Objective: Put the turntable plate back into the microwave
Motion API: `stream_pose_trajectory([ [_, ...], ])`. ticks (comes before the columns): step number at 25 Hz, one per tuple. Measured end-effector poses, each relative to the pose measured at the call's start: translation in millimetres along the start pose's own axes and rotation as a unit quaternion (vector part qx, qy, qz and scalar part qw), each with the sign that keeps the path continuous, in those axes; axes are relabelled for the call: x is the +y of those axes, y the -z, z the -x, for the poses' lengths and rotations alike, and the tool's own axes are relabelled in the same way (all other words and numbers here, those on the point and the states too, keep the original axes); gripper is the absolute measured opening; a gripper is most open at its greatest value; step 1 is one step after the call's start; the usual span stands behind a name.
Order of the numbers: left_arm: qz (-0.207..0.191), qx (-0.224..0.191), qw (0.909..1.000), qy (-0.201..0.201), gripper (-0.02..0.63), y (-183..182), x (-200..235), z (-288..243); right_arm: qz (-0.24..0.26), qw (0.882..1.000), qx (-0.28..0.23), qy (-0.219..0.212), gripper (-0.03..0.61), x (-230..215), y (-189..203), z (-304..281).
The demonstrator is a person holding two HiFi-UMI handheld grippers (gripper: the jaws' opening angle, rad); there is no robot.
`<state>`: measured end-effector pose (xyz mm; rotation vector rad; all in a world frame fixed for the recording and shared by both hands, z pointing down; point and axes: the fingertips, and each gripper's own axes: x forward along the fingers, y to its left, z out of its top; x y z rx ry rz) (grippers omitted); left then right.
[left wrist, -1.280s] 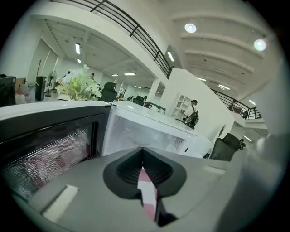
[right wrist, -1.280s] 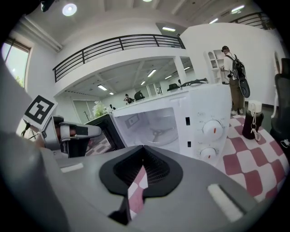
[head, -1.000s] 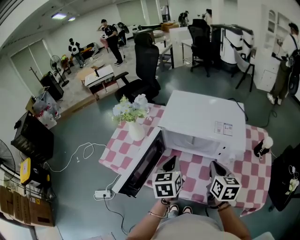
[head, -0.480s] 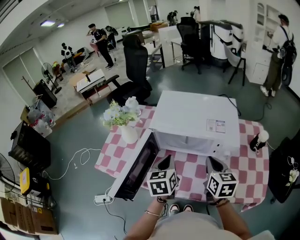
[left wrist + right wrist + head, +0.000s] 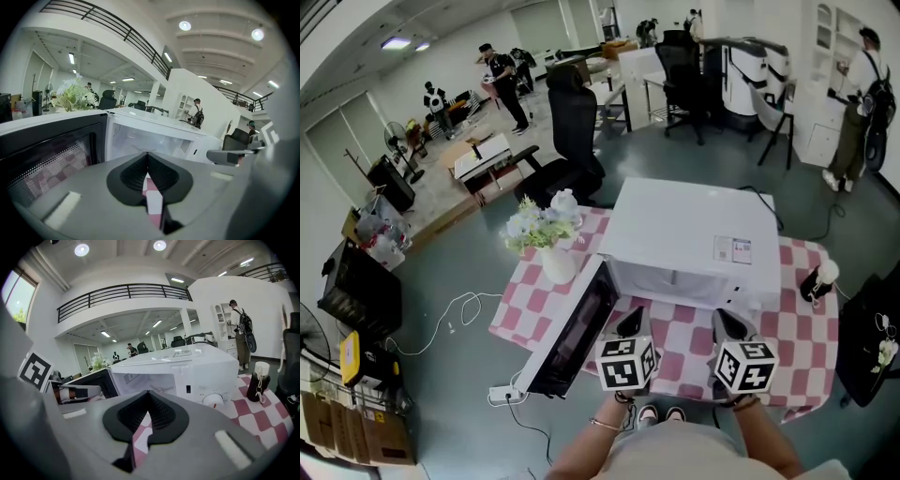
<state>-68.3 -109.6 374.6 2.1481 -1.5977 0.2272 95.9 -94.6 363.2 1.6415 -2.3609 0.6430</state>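
Hold left gripper (image 5: 630, 323) and right gripper (image 5: 727, 326), both clenched on nothing, level and square to open boxy white microwave (image 5: 694, 239), dark-windowed door (image 5: 574, 330) swung left; cannot find glass turntable plate on pink-checked cloth (image 5: 806, 323) or in cavity (image 5: 140, 138): seated clear glass, or out of view

Left hand-held gripper (image 5: 630, 323) and right hand-held gripper (image 5: 724, 325) bear marker cubes (image 5: 627, 365).

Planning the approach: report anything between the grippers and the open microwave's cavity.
Nothing visible does: the white box-shaped microwave has its dark-windowed door swung left, and only pink-checked tablecloth lies between its cavity and the left gripper and right gripper.
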Motion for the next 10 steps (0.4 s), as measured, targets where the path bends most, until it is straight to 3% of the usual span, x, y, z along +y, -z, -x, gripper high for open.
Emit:
stream_pose_trajectory([
  [10, -0.004, 0.003, 1.0000, -0.004, -0.003, 5.1, -3.7, 3.9, 0.000, 1.000, -0.004, 0.001, 0.009, -2.4, -0.2, 4.6],
])
